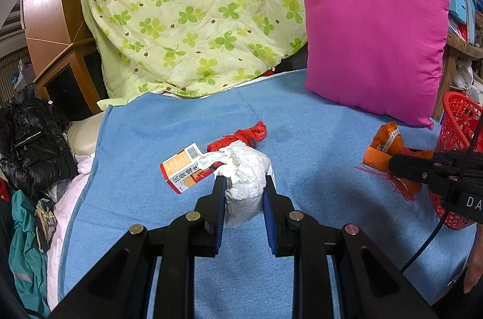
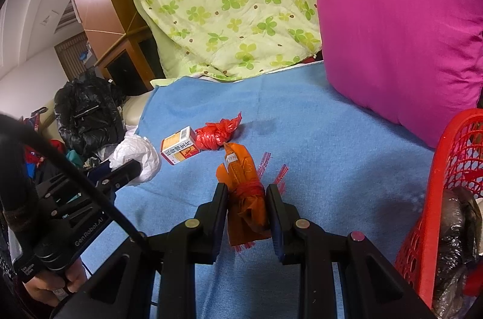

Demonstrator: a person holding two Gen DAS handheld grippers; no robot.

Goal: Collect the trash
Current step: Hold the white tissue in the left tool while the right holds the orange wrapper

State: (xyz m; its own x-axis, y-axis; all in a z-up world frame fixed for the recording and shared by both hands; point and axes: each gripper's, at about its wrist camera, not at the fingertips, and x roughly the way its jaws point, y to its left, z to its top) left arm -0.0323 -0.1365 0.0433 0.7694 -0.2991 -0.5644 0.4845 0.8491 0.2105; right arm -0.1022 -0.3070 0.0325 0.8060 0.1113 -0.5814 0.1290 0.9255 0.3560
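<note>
My left gripper (image 1: 244, 181) is shut on a crumpled white paper wad (image 1: 244, 177) over the blue blanket (image 1: 317, 137); it also shows in the right wrist view (image 2: 139, 157). My right gripper (image 2: 247, 190) is shut on an orange wrapper bundle (image 2: 244, 192) tied with red string, seen too in the left wrist view (image 1: 385, 151). A small orange and white medicine box (image 1: 184, 168) and a knotted red plastic bag (image 1: 241, 136) lie on the blanket ahead, also in the right wrist view, box (image 2: 179, 149) and bag (image 2: 217, 133).
A red mesh basket (image 2: 452, 177) stands at the right with dark bagged trash inside (image 2: 455, 243). A magenta pillow (image 1: 374, 41) and a green clover quilt (image 1: 193, 11) lie at the back. A black jacket (image 1: 30, 137) and clothes pile at the left edge.
</note>
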